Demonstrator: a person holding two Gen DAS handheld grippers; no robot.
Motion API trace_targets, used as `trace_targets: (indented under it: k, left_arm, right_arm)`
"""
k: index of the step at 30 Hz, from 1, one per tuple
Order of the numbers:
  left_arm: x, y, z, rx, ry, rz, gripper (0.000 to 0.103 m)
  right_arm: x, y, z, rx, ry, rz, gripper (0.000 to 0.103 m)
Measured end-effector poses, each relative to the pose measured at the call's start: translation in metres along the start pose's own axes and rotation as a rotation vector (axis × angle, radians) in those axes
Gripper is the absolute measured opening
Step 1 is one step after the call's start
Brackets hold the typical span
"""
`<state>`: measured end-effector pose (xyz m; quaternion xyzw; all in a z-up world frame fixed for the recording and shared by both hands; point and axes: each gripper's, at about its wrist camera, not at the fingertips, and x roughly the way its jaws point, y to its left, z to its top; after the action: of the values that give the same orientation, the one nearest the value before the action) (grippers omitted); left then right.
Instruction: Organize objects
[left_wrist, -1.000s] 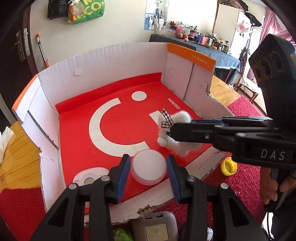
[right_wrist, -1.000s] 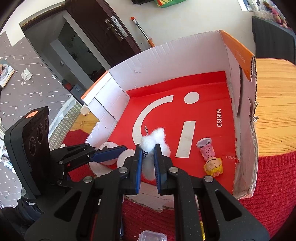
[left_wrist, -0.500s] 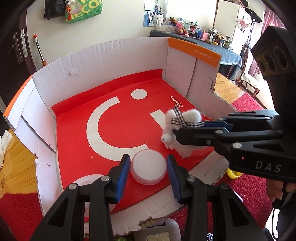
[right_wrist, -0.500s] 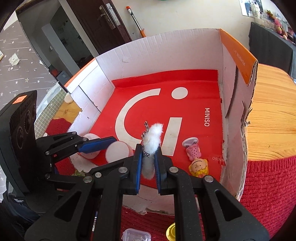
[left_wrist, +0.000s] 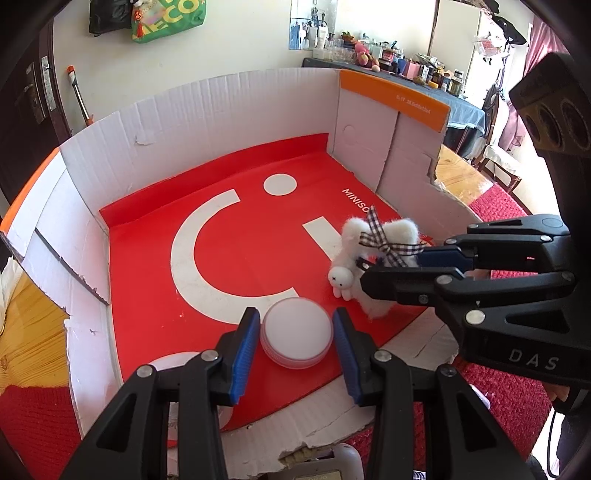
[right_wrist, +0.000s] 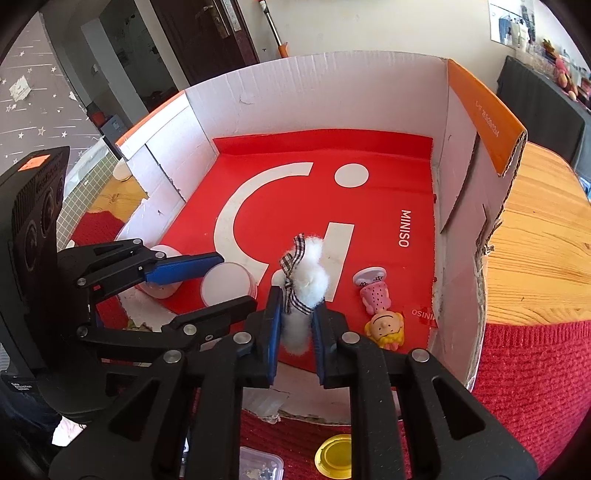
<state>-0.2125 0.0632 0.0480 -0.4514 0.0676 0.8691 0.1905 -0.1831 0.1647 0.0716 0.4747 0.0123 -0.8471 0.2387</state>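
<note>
A: Since a second ago the right tongs (right_wrist: 295, 325) have carried the white plush toy (right_wrist: 306, 280) forward over the torn front edge and lower into the cardboard box (left_wrist: 221, 107). Their blue pads also stand a little wider now than half a second back.

B: Are they letting go, then?

A: I judge so, but I cannot say for certain. The pads still flank the plush's body, touching or nearly so, and it hangs just above the red floor. The checked ribbon (left_wrist: 380, 240) sticks up past the fingers.

B: And the left tongs (left_wrist: 291, 332)?

A: Open. Their jaws straddle the round white container (left_wrist: 295, 332) with a gap on each side, so nothing is gripped. It rests on the box floor near the front, apparently already delivered.

B: Why hold the toy by its middle?

A: Probably because it is soft; pinching the bulk keeps it from slipping.

B: Anything else in the box?

A: A small doll in a pink dress (right_wrist: 380, 314) lies on its back near the right wall, just beside the plush. A yellow lid (right_wrist: 334, 454) waits outside on the red cloth over the table.

B: Any writing?

A: "MINISO" in white on the red liner, and "DAS" on the right tongs' body.
</note>
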Motion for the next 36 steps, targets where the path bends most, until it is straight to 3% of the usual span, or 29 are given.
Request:
trace_targets:
  k: [22,36]
  left_arm:
    - [0.0004,-0.0001,0.0001,-0.004,-0.008,-0.018,0.046]
    - [-0.0023,-0.0012,0.0001,-0.003,-0.014,-0.031,0.046]
  right_arm:
    - [0.0022,0.0014,0.0031,-0.027,0.07,-0.017,0.021]
    - [-0.0044,0.0025,0.0075,-0.038,0.064,-0.036,0.021]
